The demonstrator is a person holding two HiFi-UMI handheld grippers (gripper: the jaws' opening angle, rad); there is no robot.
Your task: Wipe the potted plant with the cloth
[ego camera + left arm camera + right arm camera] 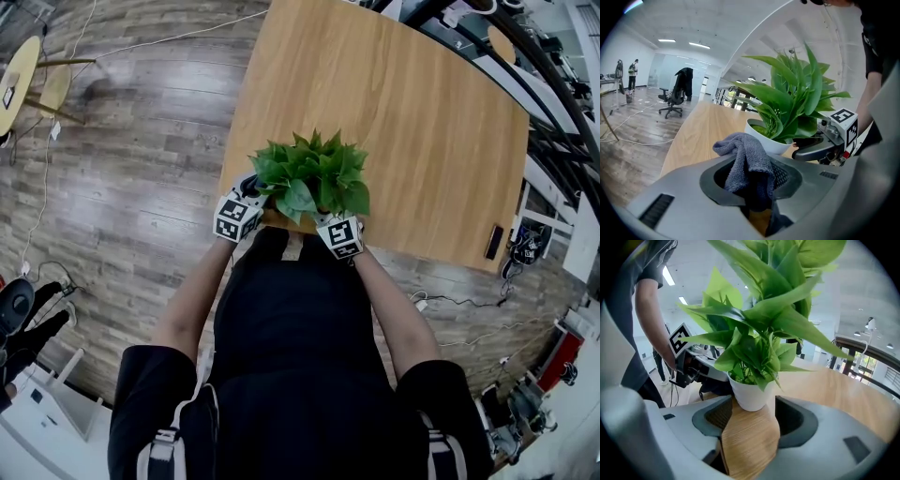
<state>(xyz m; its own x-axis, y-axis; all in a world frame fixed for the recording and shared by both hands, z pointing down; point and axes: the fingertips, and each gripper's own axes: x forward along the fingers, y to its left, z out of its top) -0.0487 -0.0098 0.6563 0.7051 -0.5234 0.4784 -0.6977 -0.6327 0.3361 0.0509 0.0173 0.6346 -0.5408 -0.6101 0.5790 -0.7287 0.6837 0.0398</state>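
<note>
Two hand-held grippers flank a potted plant [314, 173] that stands at the near edge of a wooden tabletop [412, 122], right in front of the person. At the far left, across the wood-plank floor [131, 169], the left gripper view shows an office chair [674, 99] with a dark jacket [685, 77] hung over its back.

The left gripper [750, 173] sits just beside the plant's left side. Its jaws are closed on a grey cloth [744, 159], which bunches up above them and hangs down below. The cloth's upper fold lies near the rim of the white pot [761, 137]; whether it touches cannot be told.

The plant's broad green leaves [759, 310] spread over both grippers in the head view.

On the right, the right gripper [750, 420] has its jaws wide apart, holding nothing. The pot stands on the tabletop between their tips. Whether either pad touches the pot wall cannot be told.
</note>
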